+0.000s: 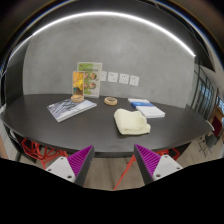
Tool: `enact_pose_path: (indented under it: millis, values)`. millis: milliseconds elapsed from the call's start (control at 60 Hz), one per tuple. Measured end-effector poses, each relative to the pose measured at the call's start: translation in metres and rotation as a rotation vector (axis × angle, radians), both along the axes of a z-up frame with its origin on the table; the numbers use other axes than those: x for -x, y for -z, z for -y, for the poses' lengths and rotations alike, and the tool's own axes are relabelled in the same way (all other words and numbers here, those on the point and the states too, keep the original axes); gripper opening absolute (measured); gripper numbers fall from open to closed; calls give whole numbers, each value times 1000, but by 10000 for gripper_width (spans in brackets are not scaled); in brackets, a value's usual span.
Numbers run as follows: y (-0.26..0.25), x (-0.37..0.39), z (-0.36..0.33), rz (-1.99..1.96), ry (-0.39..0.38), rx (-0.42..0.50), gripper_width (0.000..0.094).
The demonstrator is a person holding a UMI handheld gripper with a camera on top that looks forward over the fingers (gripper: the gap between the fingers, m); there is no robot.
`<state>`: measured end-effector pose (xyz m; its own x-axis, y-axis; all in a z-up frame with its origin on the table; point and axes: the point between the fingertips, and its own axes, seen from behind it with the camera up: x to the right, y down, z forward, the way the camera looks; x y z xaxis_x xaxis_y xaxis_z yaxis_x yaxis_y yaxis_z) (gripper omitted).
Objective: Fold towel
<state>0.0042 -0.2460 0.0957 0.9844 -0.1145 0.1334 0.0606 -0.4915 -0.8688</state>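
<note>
A pale cream towel (131, 121) lies folded on the dark table (100, 128), right of its middle, well beyond my fingers. My gripper (113, 158) is open and empty, held back from the table's near edge above the floor. Its two purple pads (80, 158) stand wide apart, with nothing between them.
A magazine (70, 109) lies on the table's left, behind it an upright leaflet stand (87, 82) and a tape roll (110, 101). A blue book (146, 106) lies behind the towel. Red cables (38, 151) run on the floor below the table.
</note>
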Motion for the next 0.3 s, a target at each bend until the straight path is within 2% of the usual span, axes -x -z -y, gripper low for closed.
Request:
enact_pose_path:
  millis: [300]
  values:
    - [5, -21, 16, -67, -38, -52, 822]
